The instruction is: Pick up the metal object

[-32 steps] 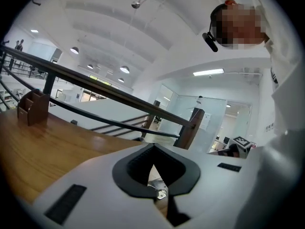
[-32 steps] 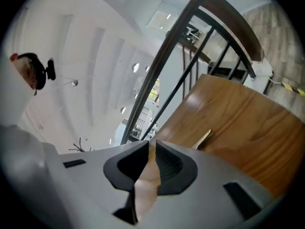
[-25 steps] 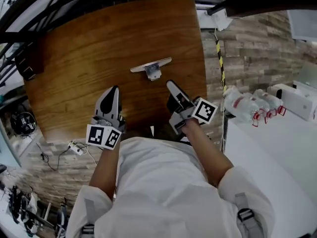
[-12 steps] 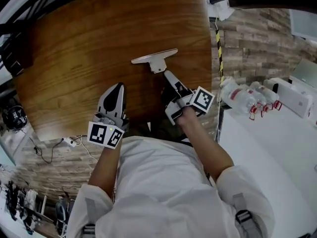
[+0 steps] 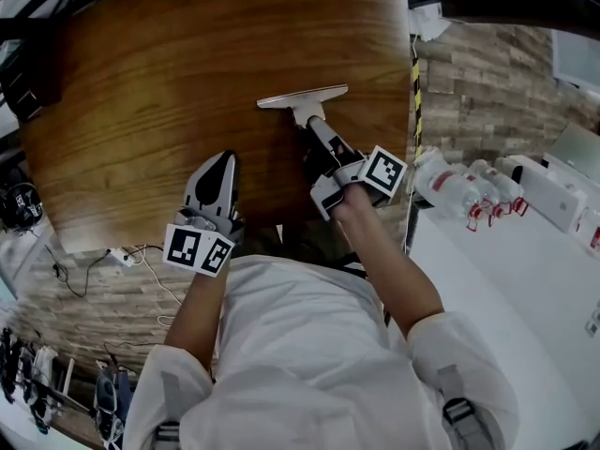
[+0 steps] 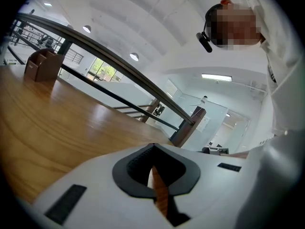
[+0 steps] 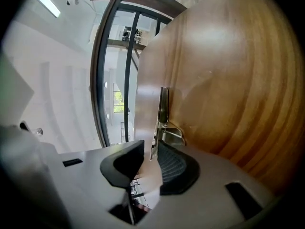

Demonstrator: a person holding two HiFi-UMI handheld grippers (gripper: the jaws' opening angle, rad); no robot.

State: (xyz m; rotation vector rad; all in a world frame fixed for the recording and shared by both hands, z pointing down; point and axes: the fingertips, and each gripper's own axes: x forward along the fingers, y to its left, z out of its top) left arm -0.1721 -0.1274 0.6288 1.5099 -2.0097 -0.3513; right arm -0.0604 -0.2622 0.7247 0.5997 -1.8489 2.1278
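The metal object (image 5: 302, 97), a flat silvery bar with a spring clip on its near side, lies on the brown wooden table (image 5: 141, 73). My right gripper (image 5: 315, 127) reaches up to the clip. In the right gripper view the bar (image 7: 163, 111) stands on edge, and its near end sits between the jaws of my right gripper (image 7: 150, 163). The jaws have just been closing. The right pad (image 7: 177, 168) lies against the metal and a gap shows at the left pad. My left gripper (image 5: 218, 165) rests low over the table's near part, shut and empty; the left gripper view shows its tips (image 6: 152, 149) together.
A brown box (image 6: 45, 63) stands at the table's far left corner. A dark railing (image 6: 119, 63) runs behind the table. To the right are a white table (image 5: 525, 289) with plastic bottles (image 5: 464, 195), and yellow-black tape (image 5: 415, 92) along the wooden table's right edge.
My right gripper has moved forward to the metal object and now has its clip end between the jaws. My left gripper has barely shifted.
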